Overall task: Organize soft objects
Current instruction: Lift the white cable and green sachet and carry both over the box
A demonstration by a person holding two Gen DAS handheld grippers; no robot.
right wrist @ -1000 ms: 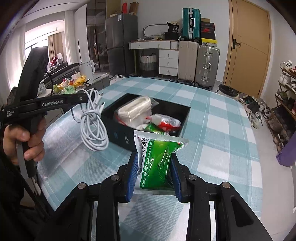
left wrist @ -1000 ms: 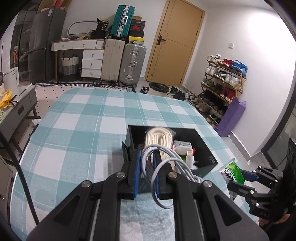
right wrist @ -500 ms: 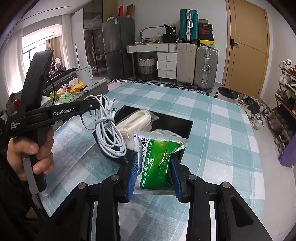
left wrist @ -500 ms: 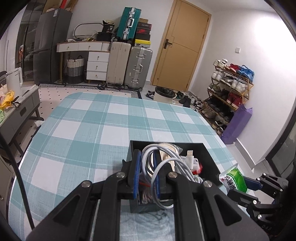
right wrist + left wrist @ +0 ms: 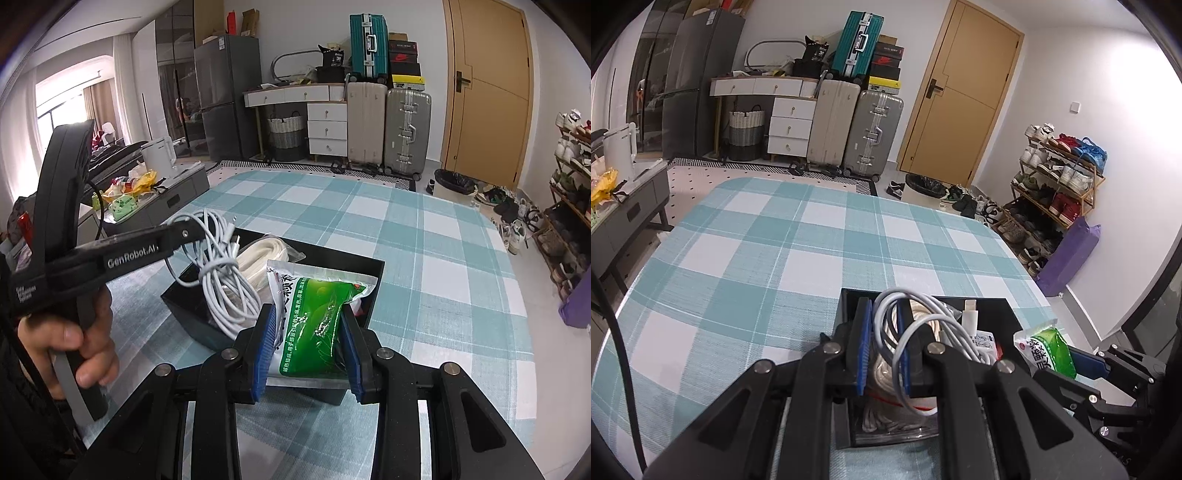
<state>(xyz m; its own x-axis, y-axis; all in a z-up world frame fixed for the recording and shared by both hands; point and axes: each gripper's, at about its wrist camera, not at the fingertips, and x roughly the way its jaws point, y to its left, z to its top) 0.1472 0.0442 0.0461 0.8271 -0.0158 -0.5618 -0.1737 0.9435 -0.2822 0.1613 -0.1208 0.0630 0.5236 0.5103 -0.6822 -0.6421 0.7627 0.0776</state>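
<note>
A black open box (image 5: 373, 275) (image 5: 997, 308) stands on the checked tablecloth and holds a bagged cream rope (image 5: 264, 258) and small packets. My left gripper (image 5: 884, 347) is shut on a coiled white cable (image 5: 923, 332) (image 5: 225, 291), which hangs over the box's near left part. My right gripper (image 5: 306, 350) is shut on a green and white pouch (image 5: 314, 321) (image 5: 1049, 350) and holds it over the box's near edge, right of the cable.
The round table (image 5: 768, 258) has a teal and white checked cloth. A grey side cabinet (image 5: 166, 195) with a kettle and clutter stands left of it. Suitcases (image 5: 857, 129), drawers and a door are at the back; a shoe rack (image 5: 1060, 192) is on the right.
Both grippers have moved toward the box. The cable now hangs over the box instead of left of it, and the pouch has come over the box's near edge.
</note>
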